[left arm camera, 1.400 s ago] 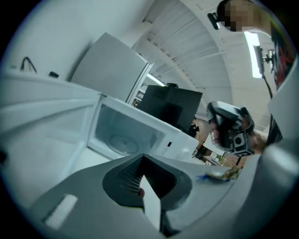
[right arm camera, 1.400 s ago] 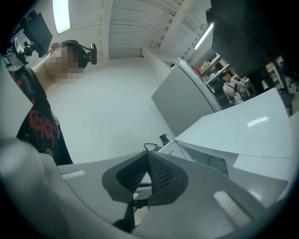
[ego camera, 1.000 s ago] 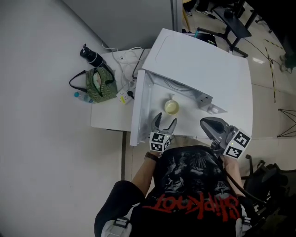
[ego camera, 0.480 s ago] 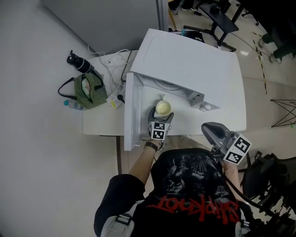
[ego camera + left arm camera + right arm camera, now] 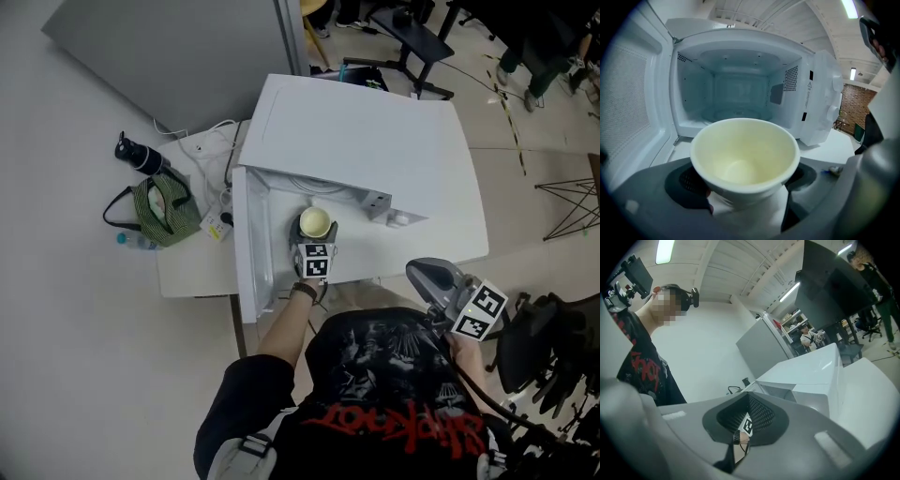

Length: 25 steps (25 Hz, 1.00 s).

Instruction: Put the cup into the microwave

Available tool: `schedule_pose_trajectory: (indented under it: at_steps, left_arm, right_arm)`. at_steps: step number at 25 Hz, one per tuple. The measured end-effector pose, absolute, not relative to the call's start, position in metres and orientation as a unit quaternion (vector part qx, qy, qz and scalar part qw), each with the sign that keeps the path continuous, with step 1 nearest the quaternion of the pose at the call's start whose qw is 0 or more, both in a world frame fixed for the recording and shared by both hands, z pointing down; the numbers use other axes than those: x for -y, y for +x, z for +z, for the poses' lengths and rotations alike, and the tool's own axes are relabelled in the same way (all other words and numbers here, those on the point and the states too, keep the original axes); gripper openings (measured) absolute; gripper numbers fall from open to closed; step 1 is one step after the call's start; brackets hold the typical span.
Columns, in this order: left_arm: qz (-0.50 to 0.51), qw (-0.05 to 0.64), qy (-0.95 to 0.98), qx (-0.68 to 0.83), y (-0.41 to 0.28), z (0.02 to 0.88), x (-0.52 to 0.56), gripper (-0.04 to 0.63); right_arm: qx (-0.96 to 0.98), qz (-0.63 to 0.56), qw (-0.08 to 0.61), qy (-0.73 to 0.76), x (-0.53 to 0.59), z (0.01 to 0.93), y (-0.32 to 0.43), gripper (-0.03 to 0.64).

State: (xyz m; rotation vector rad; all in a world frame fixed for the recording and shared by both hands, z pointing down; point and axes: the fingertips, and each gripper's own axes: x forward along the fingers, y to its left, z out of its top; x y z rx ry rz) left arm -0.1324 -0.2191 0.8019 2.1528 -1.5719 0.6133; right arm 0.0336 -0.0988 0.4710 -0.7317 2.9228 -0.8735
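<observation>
While the person holds both tools out in front of the chest, the left tongs (image 5: 316, 240) reach over the near edge of the table (image 5: 427, 234) and stand spread wide. Their jaws have just been opening, and the cup (image 5: 743, 159) stands between them. One dark pad (image 5: 689, 187) lies just beside the cup's lower wall on the left and the other on the right. No squeeze shows, and whether either pad touches the wall cannot be told. The cup is pale and upright, resting on the table, not yet in the microwave. Just behind these tongs sits their marker cube (image 5: 316, 263), and behind that the person's forearm (image 5: 286, 323).

The right tongs (image 5: 424, 274) hang well to the right of the left ones and nearer the person, off the table's edge. They are pressed together with nothing between them. Through the loop of their pads, the right gripper view catches the left tongs' marker cube.

Straight ahead of the left tongs, a little past the cup, the microwave (image 5: 740, 79) stands open. Its door (image 5: 633, 108) is swung out to the tongs' left, and its knobs (image 5: 832, 98) lie to their right.

Farther left of the left tongs, beyond the door, a green bag (image 5: 164, 208), a dark bottle (image 5: 141, 157) and white cables (image 5: 211, 150) lie on the table. Behind the microwave rises a grey partition (image 5: 178, 56), and office chairs (image 5: 412, 28) stand farther off to the right.
</observation>
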Motion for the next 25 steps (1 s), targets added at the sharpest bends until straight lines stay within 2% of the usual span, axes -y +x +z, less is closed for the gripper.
schedule_pose_trajectory:
  at_steps: [12, 20, 25]
  left_arm:
    - [0.212, 0.191, 0.779, 0.558, -0.136, 0.801, 0.226, 0.451]
    - [0.189, 0.237, 0.801, 0.517, -0.133, 0.781, 0.175, 0.451]
    - [0.184, 0.201, 0.820, 0.503, -0.127, 0.737, 0.138, 0.451]
  right_arm:
    - [-0.931, -0.282, 0.007, -0.232, 0.096, 0.472, 0.040, 0.000]
    - [-0.929, -0.303, 0.022, -0.211, 0.097, 0.479, 0.027, 0.000]
    - [-0.931, -0.314, 0.031, -0.184, 0.100, 0.483, 0.008, 0.000]
